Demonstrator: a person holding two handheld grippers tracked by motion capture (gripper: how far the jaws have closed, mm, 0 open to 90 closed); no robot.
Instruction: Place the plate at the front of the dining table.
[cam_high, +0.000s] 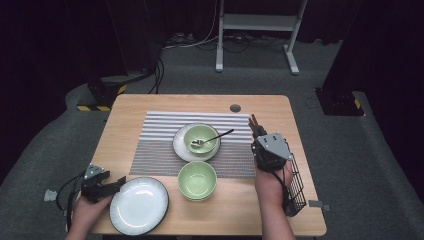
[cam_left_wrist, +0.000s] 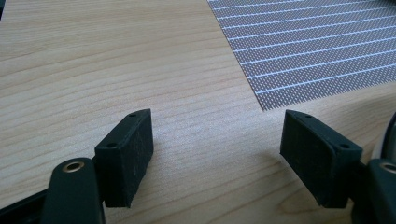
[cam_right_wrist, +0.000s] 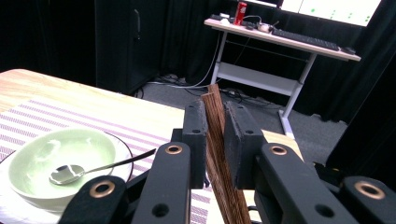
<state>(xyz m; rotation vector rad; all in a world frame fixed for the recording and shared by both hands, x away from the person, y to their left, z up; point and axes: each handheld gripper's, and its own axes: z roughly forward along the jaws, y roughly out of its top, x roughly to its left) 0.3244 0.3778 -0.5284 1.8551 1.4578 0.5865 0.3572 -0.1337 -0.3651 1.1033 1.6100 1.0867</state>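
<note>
Now: right claw (cam_right_wrist: 215, 135) clamps chopsticks (cam_right_wrist: 219, 154) | left claw (cam_left_wrist: 217, 154) wide, empty

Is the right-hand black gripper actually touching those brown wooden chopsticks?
Touching. The right gripper view shows the right gripper with both jaws pressed flat against the brown wooden chopsticks, no gap.

Table (cam_high: 150, 105): pale wood, matt, fine grain showing.
Placemat (cam_left_wrist: 317, 42): woven, dotted mesh texture, matt.
Chopsticks (cam_right_wrist: 219, 154): dark brown wood, streaked grain.
Spoon (cam_right_wrist: 70, 173): polished metal, mirror-bright bowl.
Green bowl (cam_right_wrist: 60, 158): glazed ceramic, glossy.
Right gripper (cam_right_wrist: 215, 140) pads (cam_right_wrist: 196, 135): black, rubbery, dull, were clamped on the chopsticks.
Plate (cam_high: 139, 205): white, glossy, dark rim.
</note>
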